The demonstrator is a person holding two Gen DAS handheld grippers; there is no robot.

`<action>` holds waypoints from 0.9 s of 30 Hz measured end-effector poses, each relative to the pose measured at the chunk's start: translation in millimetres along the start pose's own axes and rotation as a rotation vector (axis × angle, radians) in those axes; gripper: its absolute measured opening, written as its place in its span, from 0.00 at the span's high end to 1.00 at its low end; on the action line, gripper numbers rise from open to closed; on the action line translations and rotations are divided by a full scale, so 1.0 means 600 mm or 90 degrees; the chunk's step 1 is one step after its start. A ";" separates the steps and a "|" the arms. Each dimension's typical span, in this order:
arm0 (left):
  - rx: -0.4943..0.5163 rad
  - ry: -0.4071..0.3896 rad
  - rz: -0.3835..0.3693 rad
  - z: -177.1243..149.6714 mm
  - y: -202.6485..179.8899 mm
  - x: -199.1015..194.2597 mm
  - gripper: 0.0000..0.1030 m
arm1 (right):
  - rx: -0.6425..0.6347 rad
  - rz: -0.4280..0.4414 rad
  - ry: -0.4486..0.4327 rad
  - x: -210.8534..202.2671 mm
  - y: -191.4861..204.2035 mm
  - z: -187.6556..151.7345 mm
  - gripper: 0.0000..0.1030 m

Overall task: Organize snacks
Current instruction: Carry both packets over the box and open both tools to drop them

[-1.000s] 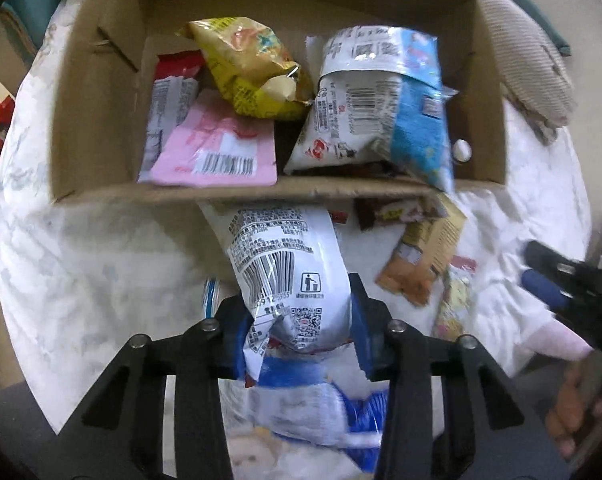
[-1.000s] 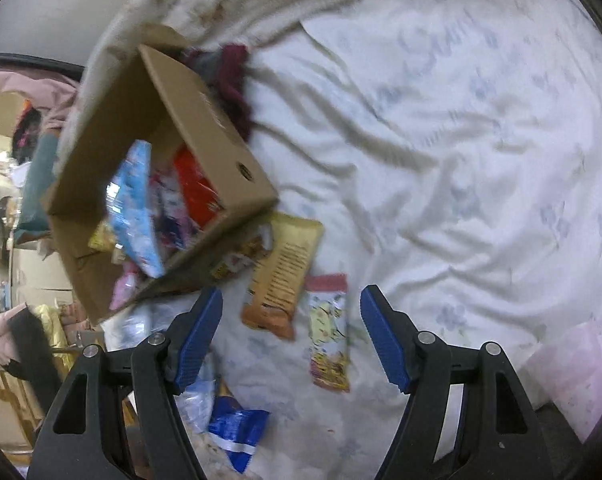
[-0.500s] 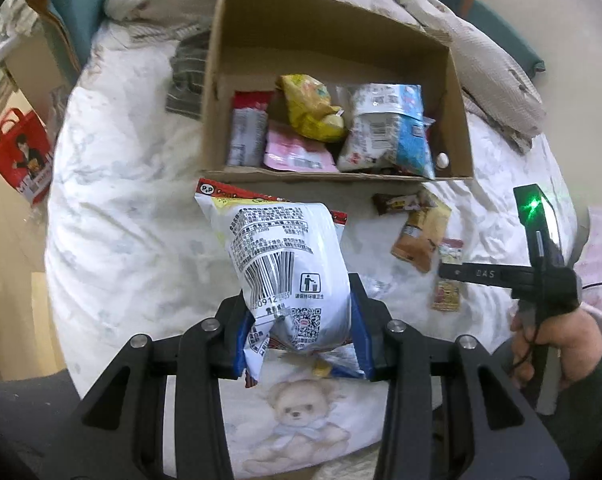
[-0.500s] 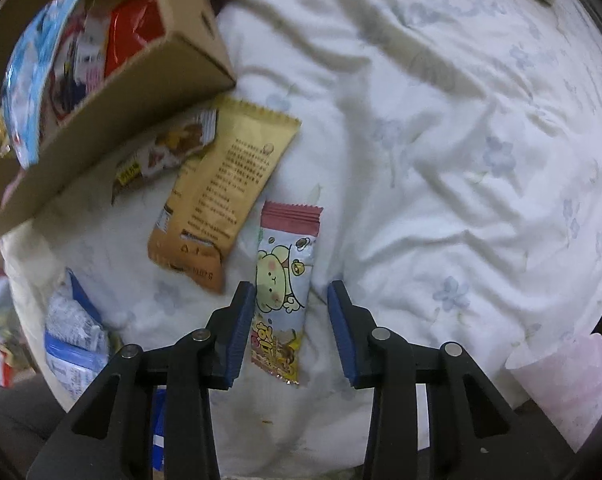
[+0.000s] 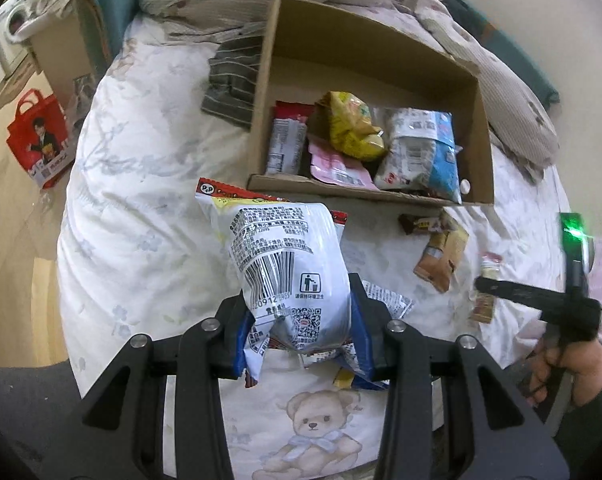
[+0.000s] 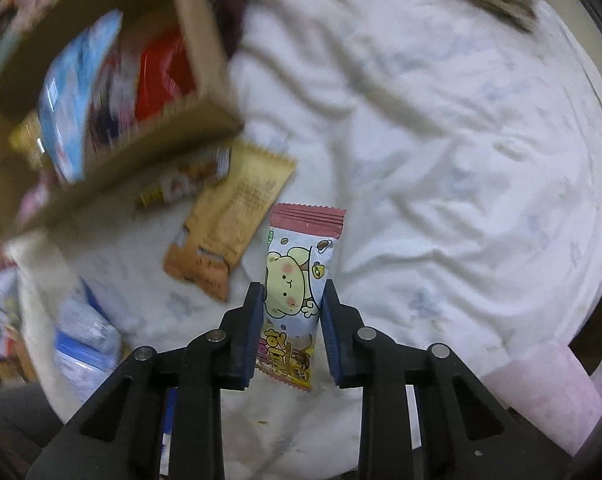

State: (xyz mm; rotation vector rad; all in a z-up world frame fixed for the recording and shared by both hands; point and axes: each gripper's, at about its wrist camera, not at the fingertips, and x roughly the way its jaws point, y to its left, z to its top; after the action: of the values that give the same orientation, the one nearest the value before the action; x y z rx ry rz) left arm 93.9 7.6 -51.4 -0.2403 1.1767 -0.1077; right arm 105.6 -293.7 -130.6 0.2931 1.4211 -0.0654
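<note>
The left gripper [image 5: 299, 330] is clamped on a white snack bag [image 5: 289, 268], held up over the bed [image 5: 141, 208] just near of the cardboard box [image 5: 483, 148] — which already holds several packets. To the right, the right gripper [image 6: 293, 322] has just been closing around a small cartoon-printed packet [image 6: 297, 280] lying on the sheet, its pads right against the wrapper's edges — whether they press it yet I cannot tell. An orange-tan packet [image 6: 233, 220] lies just left of it.
</note>
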 end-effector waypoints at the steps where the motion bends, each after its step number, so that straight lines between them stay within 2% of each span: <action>1: -0.002 -0.004 0.003 0.001 0.002 -0.001 0.65 | 0.015 0.021 -0.024 -0.018 -0.007 -0.002 0.72; 6: -0.003 -0.027 0.016 -0.001 0.006 -0.009 0.65 | 0.027 0.120 -0.177 -0.110 -0.016 -0.016 0.72; 12: -0.005 -0.073 0.035 -0.003 0.008 -0.027 0.65 | -0.011 0.208 -0.323 -0.197 0.009 -0.009 0.72; 14: 0.001 -0.099 0.045 -0.004 0.008 -0.037 0.65 | -0.029 0.264 -0.378 -0.225 0.020 -0.012 0.72; 15: 0.006 -0.113 0.044 -0.004 0.008 -0.044 0.65 | -0.042 0.287 -0.404 -0.236 0.023 -0.016 0.72; 17: 0.016 -0.141 0.012 -0.005 0.004 -0.061 0.65 | -0.072 0.326 -0.452 -0.266 0.036 -0.021 0.72; 18: 0.023 -0.155 0.002 -0.003 0.001 -0.070 0.65 | -0.084 0.334 -0.467 -0.274 0.042 -0.024 0.72; 21: 0.047 -0.194 0.008 0.001 -0.011 -0.093 0.65 | -0.095 0.343 -0.466 -0.275 0.049 -0.021 0.72; 27: 0.035 -0.198 0.010 0.030 -0.014 -0.095 0.65 | -0.091 0.353 -0.439 -0.268 0.054 -0.008 0.72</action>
State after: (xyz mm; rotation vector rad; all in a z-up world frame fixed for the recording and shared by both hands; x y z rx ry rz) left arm 89.2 13.6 8.8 -0.1904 0.8645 -0.0852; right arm 83.0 -282.2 31.7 0.4818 0.6241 0.3585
